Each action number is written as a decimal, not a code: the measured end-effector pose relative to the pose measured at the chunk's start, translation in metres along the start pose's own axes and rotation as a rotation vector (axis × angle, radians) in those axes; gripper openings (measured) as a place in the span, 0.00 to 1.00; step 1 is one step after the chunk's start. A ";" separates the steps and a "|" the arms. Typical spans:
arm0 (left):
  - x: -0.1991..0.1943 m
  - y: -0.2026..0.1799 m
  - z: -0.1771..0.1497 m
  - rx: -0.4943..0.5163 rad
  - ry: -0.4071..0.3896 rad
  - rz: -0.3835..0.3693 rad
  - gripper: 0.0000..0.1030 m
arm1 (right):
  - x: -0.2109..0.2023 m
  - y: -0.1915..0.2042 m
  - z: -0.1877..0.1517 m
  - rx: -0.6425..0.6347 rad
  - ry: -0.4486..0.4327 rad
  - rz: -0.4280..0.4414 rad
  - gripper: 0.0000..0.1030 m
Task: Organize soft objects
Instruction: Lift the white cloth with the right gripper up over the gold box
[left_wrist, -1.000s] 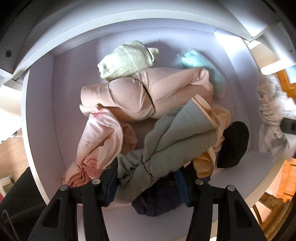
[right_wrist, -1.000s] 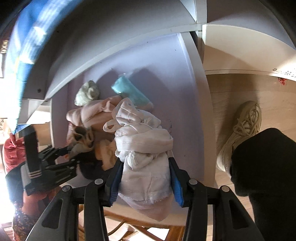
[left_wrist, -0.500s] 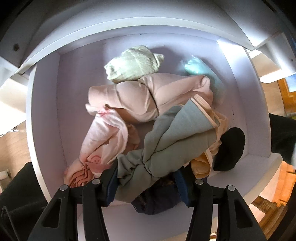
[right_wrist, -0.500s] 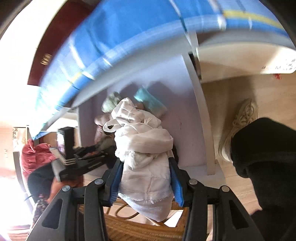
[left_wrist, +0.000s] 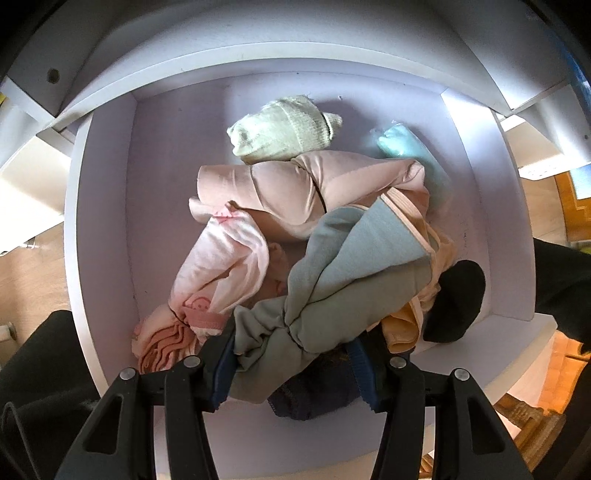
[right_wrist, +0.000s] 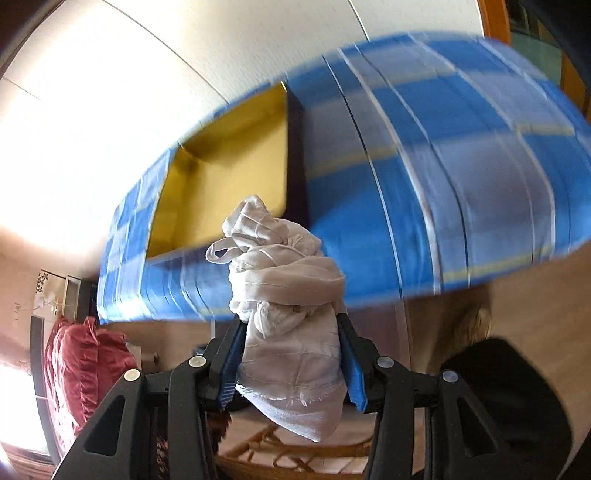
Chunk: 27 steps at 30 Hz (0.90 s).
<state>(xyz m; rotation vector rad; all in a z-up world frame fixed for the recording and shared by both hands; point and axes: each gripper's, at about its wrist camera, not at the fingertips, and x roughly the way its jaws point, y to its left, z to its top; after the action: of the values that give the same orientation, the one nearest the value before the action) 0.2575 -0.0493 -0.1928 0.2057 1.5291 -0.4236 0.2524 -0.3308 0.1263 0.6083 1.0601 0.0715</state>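
My left gripper (left_wrist: 293, 363) points down into a lilac drawer (left_wrist: 110, 229) and is shut on a knotted grey-green garment (left_wrist: 343, 291) lying across the pile. Under and around it lie a beige-pink roll (left_wrist: 295, 188), a pale pink garment with a smiley (left_wrist: 218, 273), a cream knitted piece (left_wrist: 284, 129), a teal bundle (left_wrist: 400, 142), a black item (left_wrist: 460, 299) and a dark navy piece (left_wrist: 317, 395). My right gripper (right_wrist: 290, 360) is shut on a knotted white cloth bundle (right_wrist: 288, 306), held up in front of a blue checked surface (right_wrist: 424, 192).
A yellow compartment (right_wrist: 229, 177) opens in the blue checked surface, behind the bundle. Red fabric (right_wrist: 81, 365) hangs at lower left, a wicker rim (right_wrist: 295, 454) lies below, and a dark sleeve (right_wrist: 517, 406) fills the lower right. White shelf edges (left_wrist: 258, 59) frame the drawer.
My right gripper has risen fast with the white bundle, from over the lilac drawer up to the blue checked surface. The left gripper has lifted slightly, still gripping the grey-green garment.
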 end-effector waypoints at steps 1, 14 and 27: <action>-0.001 0.001 0.000 -0.005 0.000 -0.010 0.53 | -0.001 0.005 0.007 -0.002 -0.008 -0.001 0.46; -0.006 0.010 -0.005 -0.028 -0.010 -0.042 0.53 | 0.075 0.061 0.130 0.004 -0.031 -0.066 0.46; -0.013 0.017 -0.001 -0.073 -0.023 -0.123 0.54 | 0.161 0.078 0.204 0.021 -0.009 -0.229 0.46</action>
<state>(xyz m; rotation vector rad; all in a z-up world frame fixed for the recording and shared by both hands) 0.2630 -0.0316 -0.1819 0.0501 1.5365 -0.4650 0.5215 -0.2999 0.1068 0.5021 1.1163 -0.1425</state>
